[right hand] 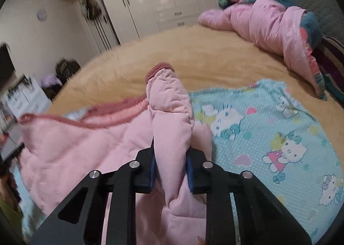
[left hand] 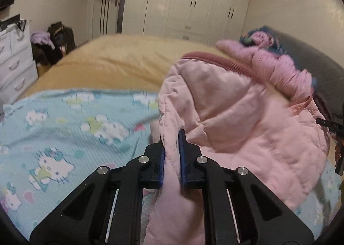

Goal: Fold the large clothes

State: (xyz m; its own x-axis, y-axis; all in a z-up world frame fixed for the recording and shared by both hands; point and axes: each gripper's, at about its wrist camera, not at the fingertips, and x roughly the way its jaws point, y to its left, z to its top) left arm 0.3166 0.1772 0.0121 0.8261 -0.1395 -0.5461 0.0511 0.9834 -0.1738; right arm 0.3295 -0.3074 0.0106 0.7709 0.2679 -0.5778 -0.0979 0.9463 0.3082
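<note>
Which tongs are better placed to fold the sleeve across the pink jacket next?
Probably the right tongs: they grip the sleeve itself, near its ribbed cuff. The left tongs pinch an edge of the pink jacket.

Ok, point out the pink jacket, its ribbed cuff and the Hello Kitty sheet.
pink jacket [left hand: 236, 115], left wrist view, quilted body panel.
ribbed cuff [right hand: 158, 69], right wrist view, sleeve's dark pink end.
Hello Kitty sheet [right hand: 268, 126], right wrist view, bare blue patch.
</note>
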